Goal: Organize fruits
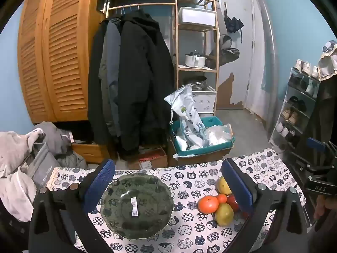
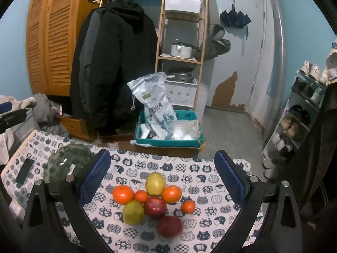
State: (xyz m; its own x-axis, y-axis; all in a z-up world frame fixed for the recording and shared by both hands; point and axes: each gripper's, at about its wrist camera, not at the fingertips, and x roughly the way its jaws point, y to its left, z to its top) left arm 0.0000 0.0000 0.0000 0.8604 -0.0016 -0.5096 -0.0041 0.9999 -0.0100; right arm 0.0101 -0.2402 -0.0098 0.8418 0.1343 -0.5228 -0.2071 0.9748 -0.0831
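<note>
A cluster of fruit lies on the cat-print tablecloth (image 2: 210, 191): two yellow-green pears (image 2: 155, 183) (image 2: 133, 212), two red apples (image 2: 155, 207) (image 2: 169, 226) and several oranges (image 2: 123, 194). My right gripper (image 2: 162, 177) hangs open above and around this cluster, nothing between its blue pads. A green glass plate (image 1: 137, 204) with a barcode sticker sits left of the fruit. My left gripper (image 1: 168, 181) is open over the plate, empty. In the left wrist view the fruit (image 1: 207, 204) lies by the right finger, partly hidden behind it.
A dark phone (image 2: 24, 170) lies at the table's left end beyond the plate (image 2: 67, 162). Behind the table are a teal crate (image 2: 168, 139) with bags, hanging coats (image 2: 113, 63), a wooden shelf (image 2: 181, 42) and a shoe rack (image 2: 299, 122). Grey clothes (image 1: 19, 158) are piled at the left.
</note>
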